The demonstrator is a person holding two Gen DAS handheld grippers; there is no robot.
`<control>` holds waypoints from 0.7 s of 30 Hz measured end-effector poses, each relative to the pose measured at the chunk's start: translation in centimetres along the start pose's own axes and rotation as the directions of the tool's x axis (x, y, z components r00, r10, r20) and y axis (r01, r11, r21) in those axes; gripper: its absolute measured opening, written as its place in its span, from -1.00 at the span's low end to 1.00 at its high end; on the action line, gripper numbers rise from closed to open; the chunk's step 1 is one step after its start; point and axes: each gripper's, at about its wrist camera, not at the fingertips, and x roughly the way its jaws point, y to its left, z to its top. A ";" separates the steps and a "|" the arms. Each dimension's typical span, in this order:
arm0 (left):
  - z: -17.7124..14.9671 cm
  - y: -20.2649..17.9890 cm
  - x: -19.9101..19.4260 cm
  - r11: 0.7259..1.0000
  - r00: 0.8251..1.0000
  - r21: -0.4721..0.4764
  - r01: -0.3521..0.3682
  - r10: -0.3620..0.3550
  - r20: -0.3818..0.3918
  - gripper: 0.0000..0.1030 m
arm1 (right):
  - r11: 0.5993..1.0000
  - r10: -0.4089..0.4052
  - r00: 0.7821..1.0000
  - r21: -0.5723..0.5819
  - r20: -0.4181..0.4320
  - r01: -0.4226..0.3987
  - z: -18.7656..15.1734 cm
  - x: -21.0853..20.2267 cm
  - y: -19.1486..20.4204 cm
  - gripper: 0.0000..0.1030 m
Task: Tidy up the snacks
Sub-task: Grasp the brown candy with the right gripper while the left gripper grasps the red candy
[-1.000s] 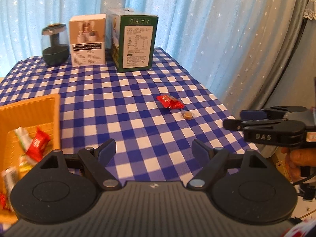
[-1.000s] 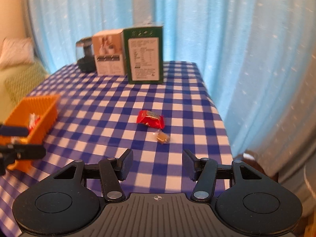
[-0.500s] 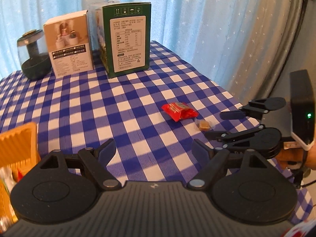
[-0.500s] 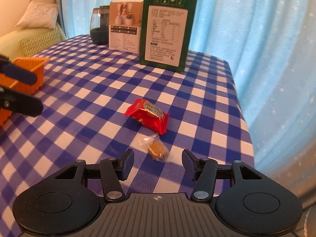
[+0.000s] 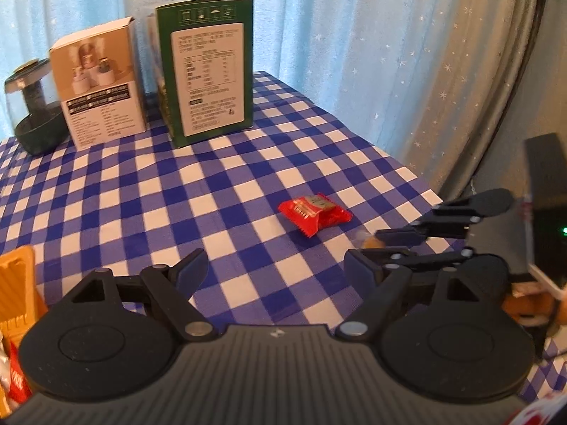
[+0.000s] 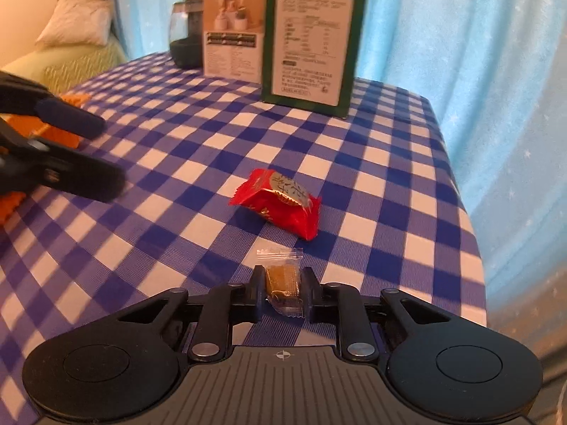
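A small brown candy (image 6: 282, 279) in a clear wrapper lies on the blue checked tablecloth (image 6: 170, 148). My right gripper (image 6: 283, 278) is closing on it, and both pads press its sides. In the left wrist view that gripper (image 5: 384, 248) shows low at the right, over the candy (image 5: 370, 242). A red snack packet (image 6: 280, 202) lies just beyond it on the cloth. My left gripper (image 5: 275, 265) is open and holds nothing, with the red packet (image 5: 313, 212) ahead of it, slightly right. An orange basket (image 5: 17, 283) with wrapped snacks sits at the left.
A green box (image 5: 209, 81), a white box (image 5: 99, 85) and a dark glass jar (image 5: 32, 106) stand at the table's far side before a blue curtain. The table edge (image 6: 457, 184) drops off close to the right of the snacks. A sofa with a cushion (image 6: 74, 23) is far left.
Both grippers came forward and down toward the two snacks. The right gripper's jaws closed in from half open onto the brown candy. The left gripper's jaws kept the same width.
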 end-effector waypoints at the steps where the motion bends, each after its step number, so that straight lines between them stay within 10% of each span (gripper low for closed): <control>1: 0.2 -0.1 0.4 1.000 1.000 0.007 0.006 -0.006 0.004 0.59 | 0.999 -0.010 1.000 0.036 0.007 0.009 0.0 -0.5 -0.2 -0.58; 13: 3.1 -2.0 8.3 0.977 0.995 0.199 0.080 -0.068 -0.067 0.17 | 0.923 -0.118 0.993 0.370 0.015 0.104 -0.2 -3.5 -3.8 -0.58; 21: 4.4 -4.6 10.8 0.901 0.985 0.404 0.161 -0.121 -0.123 -0.04 | 0.897 -0.109 0.994 0.432 0.001 0.098 -1.3 -3.4 -3.5 -0.58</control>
